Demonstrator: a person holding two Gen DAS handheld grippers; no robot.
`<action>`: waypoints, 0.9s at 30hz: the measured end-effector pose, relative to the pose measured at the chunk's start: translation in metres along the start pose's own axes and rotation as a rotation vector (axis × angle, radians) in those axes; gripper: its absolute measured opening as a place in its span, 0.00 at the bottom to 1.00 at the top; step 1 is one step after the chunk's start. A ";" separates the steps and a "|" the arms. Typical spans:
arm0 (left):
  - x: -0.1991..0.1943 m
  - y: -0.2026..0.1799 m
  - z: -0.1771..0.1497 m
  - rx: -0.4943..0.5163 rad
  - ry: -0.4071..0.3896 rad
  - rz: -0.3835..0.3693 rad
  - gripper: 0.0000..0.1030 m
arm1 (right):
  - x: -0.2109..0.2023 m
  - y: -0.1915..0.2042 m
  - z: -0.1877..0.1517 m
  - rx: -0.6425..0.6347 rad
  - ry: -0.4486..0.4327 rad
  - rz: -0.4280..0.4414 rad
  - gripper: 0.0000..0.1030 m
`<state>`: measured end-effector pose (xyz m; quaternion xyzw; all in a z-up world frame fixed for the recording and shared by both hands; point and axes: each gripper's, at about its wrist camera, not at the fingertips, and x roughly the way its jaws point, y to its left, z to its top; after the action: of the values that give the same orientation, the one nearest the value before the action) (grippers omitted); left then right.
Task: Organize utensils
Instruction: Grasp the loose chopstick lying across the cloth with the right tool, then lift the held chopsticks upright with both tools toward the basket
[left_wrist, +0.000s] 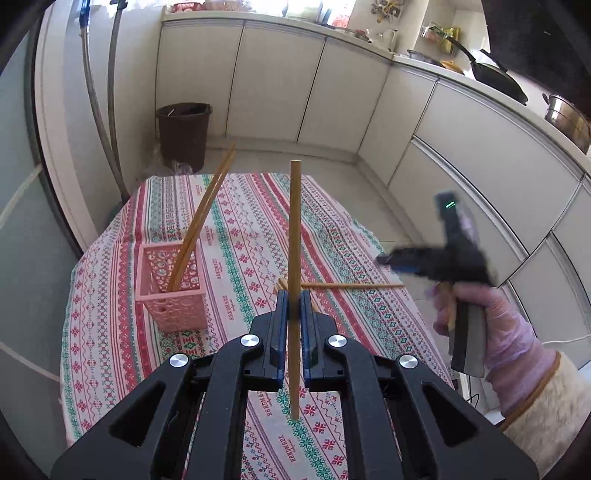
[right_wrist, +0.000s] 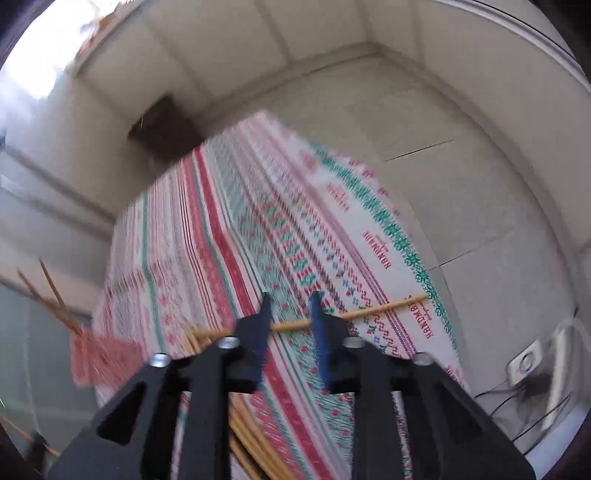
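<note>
A thin, stiff, light chopstick (left_wrist: 294, 236) is clamped near its middle by the left tool (left_wrist: 294, 308), upright; slipping is likely. The pink basket (left_wrist: 170, 291) stands ahead-left. The right tool (right_wrist: 290, 314) is held open above loose chopsticks (right_wrist: 354, 314) on the bench (left_wrist: 343, 236).

Daylit, fisheye-bent edges; right wrist view smeared, probably motion.

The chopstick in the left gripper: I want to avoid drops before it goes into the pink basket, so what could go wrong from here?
The left gripper pinches the chopstick upright on a short stretch, so it may pivot or slip. The pink basket already holds leaning chopsticks that could block entry. The right gripper, open and blurred, hangs over the loose chopsticks and might scatter them.
</note>
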<state>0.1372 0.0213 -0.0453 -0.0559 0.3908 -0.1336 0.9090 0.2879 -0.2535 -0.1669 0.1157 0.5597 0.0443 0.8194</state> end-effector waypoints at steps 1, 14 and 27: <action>-0.001 0.000 0.001 0.002 -0.005 -0.004 0.06 | 0.010 0.006 -0.002 -0.091 0.018 -0.039 0.44; 0.007 0.018 0.003 -0.033 0.015 0.001 0.06 | 0.067 0.094 -0.014 -0.776 0.053 -0.147 0.40; 0.005 0.018 0.006 -0.033 0.004 -0.007 0.06 | 0.071 0.097 -0.009 -0.618 0.115 0.022 0.07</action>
<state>0.1483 0.0372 -0.0489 -0.0720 0.3947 -0.1304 0.9067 0.3116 -0.1437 -0.2112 -0.1354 0.5638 0.2276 0.7823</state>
